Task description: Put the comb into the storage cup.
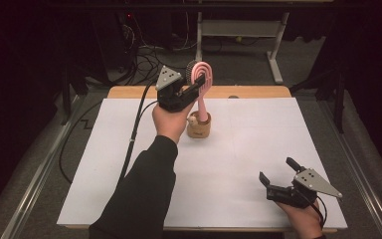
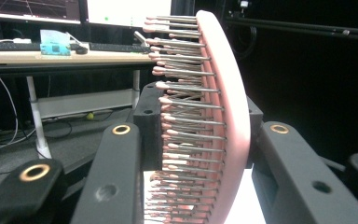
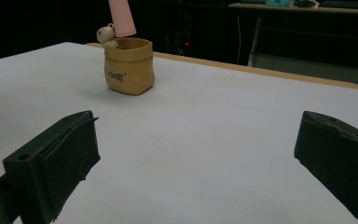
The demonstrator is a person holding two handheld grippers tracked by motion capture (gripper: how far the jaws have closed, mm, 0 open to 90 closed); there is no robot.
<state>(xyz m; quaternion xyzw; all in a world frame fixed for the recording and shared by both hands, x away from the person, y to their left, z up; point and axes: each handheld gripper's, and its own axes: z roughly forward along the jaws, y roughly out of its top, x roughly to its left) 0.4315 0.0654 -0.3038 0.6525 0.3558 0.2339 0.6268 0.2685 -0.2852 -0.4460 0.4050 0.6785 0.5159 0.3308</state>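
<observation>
Hairbrush (image 1: 201,84) stands upright, handle down in pot (image 1: 199,128), left claw (image 1: 191,85) gripping its head.

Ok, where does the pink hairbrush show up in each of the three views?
High view: the pink hairbrush stands upper middle, head in the left gripper, handle down in the tan holder.
Left gripper view: its bristled head fills the centre between the jaws.
Right gripper view: its handle end is at the top left.
Shared landmark: the tan holder.

We see our left gripper (image 1: 195,84) raised over the table's far half, jaws clamped; our right gripper (image 1: 278,175) rests low, jaws spread wide.
</observation>
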